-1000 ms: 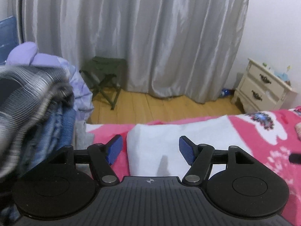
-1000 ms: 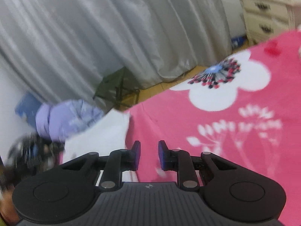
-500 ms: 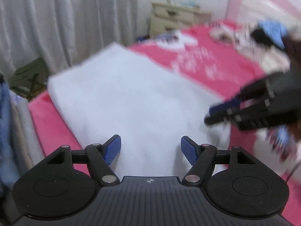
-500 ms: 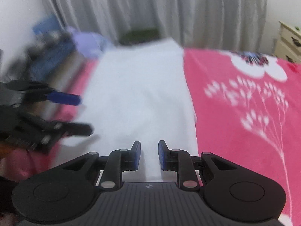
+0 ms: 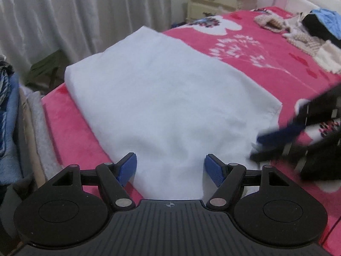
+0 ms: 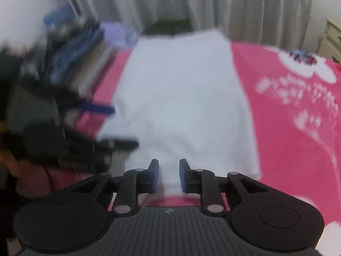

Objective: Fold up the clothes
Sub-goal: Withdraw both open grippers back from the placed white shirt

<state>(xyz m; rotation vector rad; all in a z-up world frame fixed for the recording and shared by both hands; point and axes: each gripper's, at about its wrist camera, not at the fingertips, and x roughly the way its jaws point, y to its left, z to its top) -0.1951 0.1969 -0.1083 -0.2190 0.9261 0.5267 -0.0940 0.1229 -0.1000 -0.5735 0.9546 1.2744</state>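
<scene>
A pink floral bedspread (image 5: 277,68) filled the right half of both wrist views, its white blossom print running toward the upper right. A white folded garment (image 5: 166,98) lay flat on it through the centre of each frame, its far edge at the upper middle and its near edge reaching down to the grippers at the bottom. Grey curtains (image 5: 74,15) hung across the top of both frames.

The left gripper (image 5: 170,168) sat at the bottom centre of its own view, blue-padded fingers spread wide, the garment's near edge lying between them with nothing clasped. In the right wrist view it showed as a dark blur at the middle left, beside the garment's left edge.

The right gripper (image 6: 168,176) sat at the bottom centre of its own view, its fingers a narrow gap apart over the garment's near edge; whether they touched the cloth could not be told. In the left wrist view it showed blurred at the right edge, at the garment's near right corner.

A stack of folded clothes (image 5: 8,117), blue among them, stood at the left edge. Knitted and dark garments (image 5: 309,34) lay heaped at the upper right. A cream nightstand (image 5: 215,2) stood at the top centre, and a green folding stool (image 5: 45,68) at the middle left below the curtains.
</scene>
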